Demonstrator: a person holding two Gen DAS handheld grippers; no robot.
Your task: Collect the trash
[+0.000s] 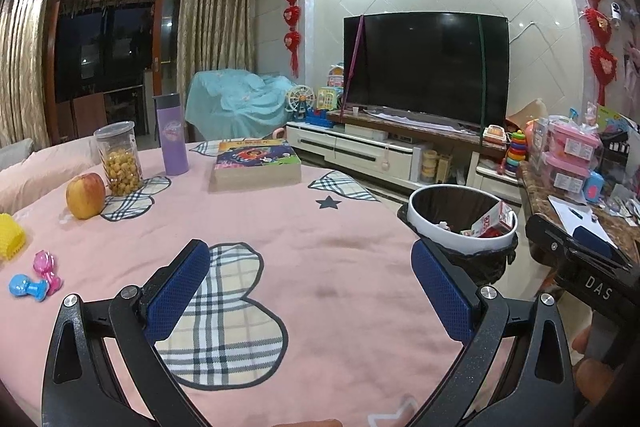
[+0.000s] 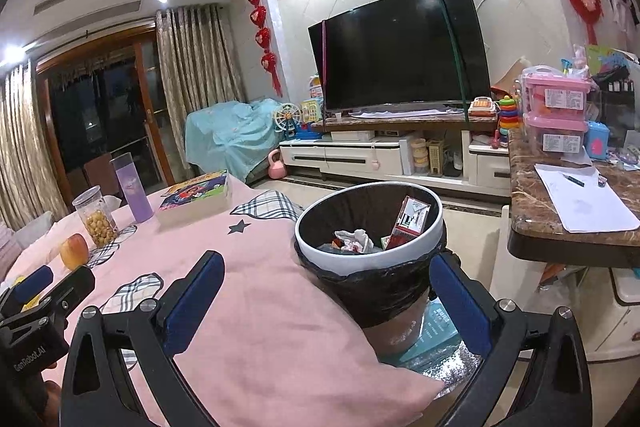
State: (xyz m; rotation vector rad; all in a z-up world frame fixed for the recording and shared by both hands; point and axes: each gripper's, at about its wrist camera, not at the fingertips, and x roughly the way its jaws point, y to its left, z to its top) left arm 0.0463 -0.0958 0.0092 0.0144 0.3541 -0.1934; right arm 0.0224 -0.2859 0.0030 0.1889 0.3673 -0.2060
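A white-rimmed trash bin (image 2: 374, 259) with a black liner stands off the table's right edge; the same trash bin (image 1: 452, 235) shows at the right in the left wrist view. Inside lie a red and white carton (image 2: 410, 223) and crumpled paper (image 2: 354, 239). My right gripper (image 2: 326, 297) is open, hovering over the table edge just short of the bin, nothing between its fingers. My left gripper (image 1: 310, 293) is open above the pink tablecloth (image 1: 320, 235), holding nothing. In the left wrist view the right gripper's body shows at the far right.
On the table: an apple (image 1: 85, 195), a jar of yellow snacks (image 1: 119, 158), a purple bottle (image 1: 172, 134), a book (image 1: 256, 161), a yellow toy (image 1: 10, 237), pink and blue toys (image 1: 38, 275). A marble counter (image 2: 532, 211) with papers stands right of the bin.
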